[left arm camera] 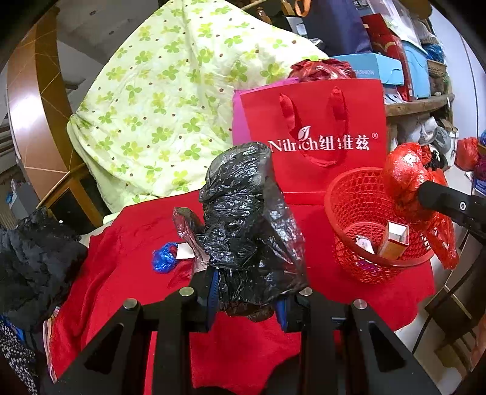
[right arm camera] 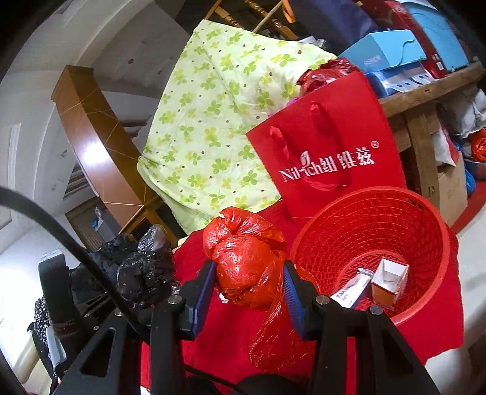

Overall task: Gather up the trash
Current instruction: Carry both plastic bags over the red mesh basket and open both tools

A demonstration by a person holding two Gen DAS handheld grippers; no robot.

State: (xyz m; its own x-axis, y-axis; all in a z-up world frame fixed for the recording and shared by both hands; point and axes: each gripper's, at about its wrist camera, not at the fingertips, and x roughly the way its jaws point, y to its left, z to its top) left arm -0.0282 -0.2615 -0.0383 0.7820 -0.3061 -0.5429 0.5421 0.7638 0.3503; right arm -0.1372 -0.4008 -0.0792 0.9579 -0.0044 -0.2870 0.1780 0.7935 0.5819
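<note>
Lived-in home, cluttered storage corner. Clover-print quilt (left arm camera: 170, 100) draped over wooden chair (right arm camera: 261, 18), red cloth (left arm camera: 127, 243) on table, red gift bag (left arm camera: 313, 133), boxes (left arm camera: 373, 68) heaped on rough wooden shelf (right arm camera: 431, 88), curved wood trim (left arm camera: 33, 115).
</note>
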